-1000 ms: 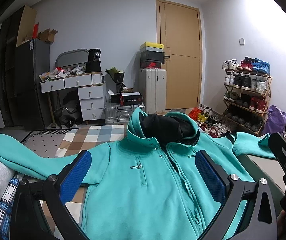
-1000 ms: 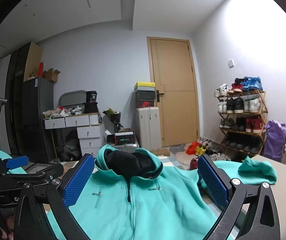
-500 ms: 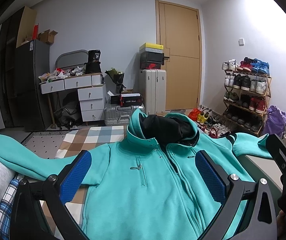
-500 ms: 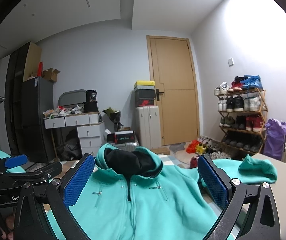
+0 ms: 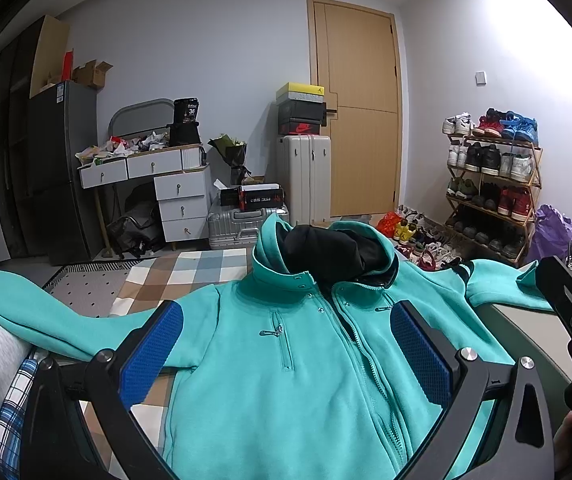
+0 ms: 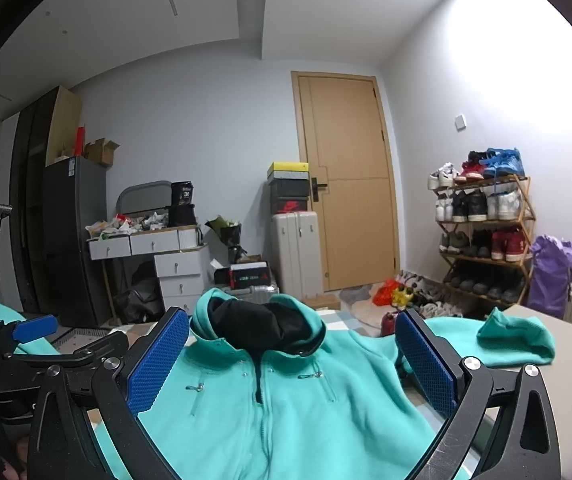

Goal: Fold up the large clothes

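Hem and surface out of sight

The teal zip-up fleece jacket with a black-lined hood (image 5: 286, 360) runs off the bottom edge in both views, so its hem is unseen. It covers most of the pale grey tabletop (image 6: 566, 340). Labels on the stacked shoe boxes (image 5: 300, 110) are too small to read.

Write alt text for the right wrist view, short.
A teal hooded jacket lies spread out, front up and zipped, with a black-lined hood, beneath the open right gripper. The left gripper shows at the left edge. Behind stand a closed door and a shoe rack.
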